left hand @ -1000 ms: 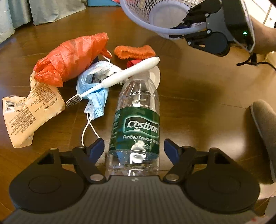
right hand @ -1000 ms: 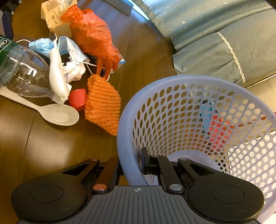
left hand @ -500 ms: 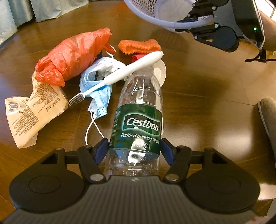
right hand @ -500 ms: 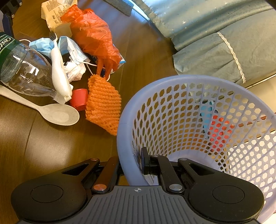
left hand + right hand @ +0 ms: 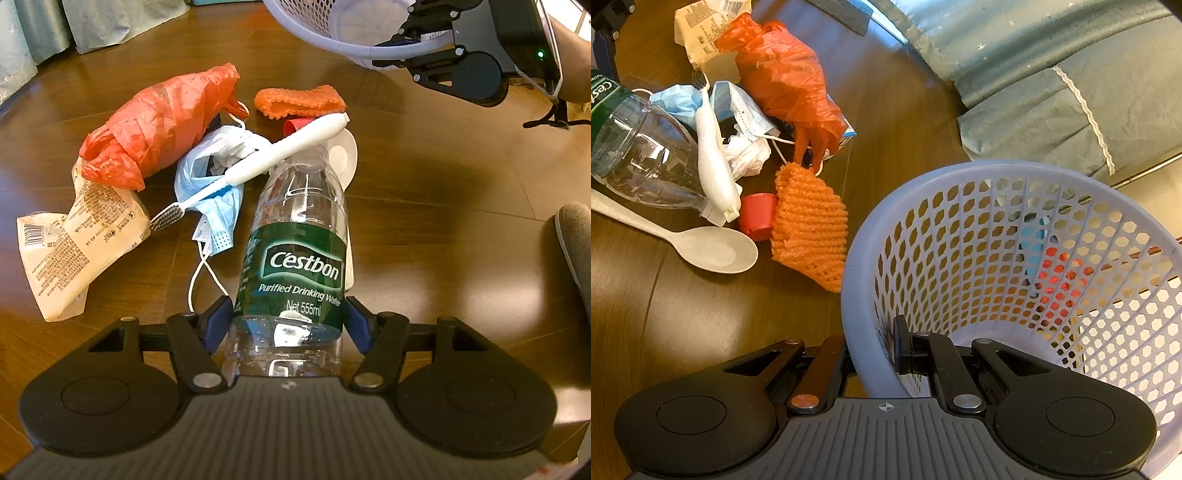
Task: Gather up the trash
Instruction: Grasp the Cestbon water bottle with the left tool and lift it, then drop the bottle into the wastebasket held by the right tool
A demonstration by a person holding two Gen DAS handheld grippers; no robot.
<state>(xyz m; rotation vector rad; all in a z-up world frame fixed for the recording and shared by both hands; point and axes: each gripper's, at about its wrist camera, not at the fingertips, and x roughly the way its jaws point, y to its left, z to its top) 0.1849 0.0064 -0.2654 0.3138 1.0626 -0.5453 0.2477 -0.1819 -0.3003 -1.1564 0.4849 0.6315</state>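
A clear Cestbon water bottle (image 5: pixel 295 266) with a green label lies on the wooden floor, and my left gripper (image 5: pixel 288 325) is shut on its base end. A white toothbrush (image 5: pixel 258 162) rests across the bottle's neck. My right gripper (image 5: pixel 873 350) is shut on the rim of a pale lilac mesh basket (image 5: pixel 1015 258), one finger outside the wall and one inside. The basket (image 5: pixel 332 29) hangs at the top of the left wrist view, beyond the trash pile. The bottle (image 5: pixel 639 147) also shows at the left of the right wrist view.
Around the bottle lie a red plastic bag (image 5: pixel 159 118), a blue face mask (image 5: pixel 210 184), a beige wrapper (image 5: pixel 70 251), an orange foam net (image 5: pixel 809 225), a red cap (image 5: pixel 757 216) and a white spoon (image 5: pixel 713 251). Grey-green bedding (image 5: pixel 1052 74) lies beyond. A slipper (image 5: pixel 576 247) is at right.
My left gripper has closed from open onto the bottle's base and tilted the bottle slightly. The right gripper and basket have stayed put.
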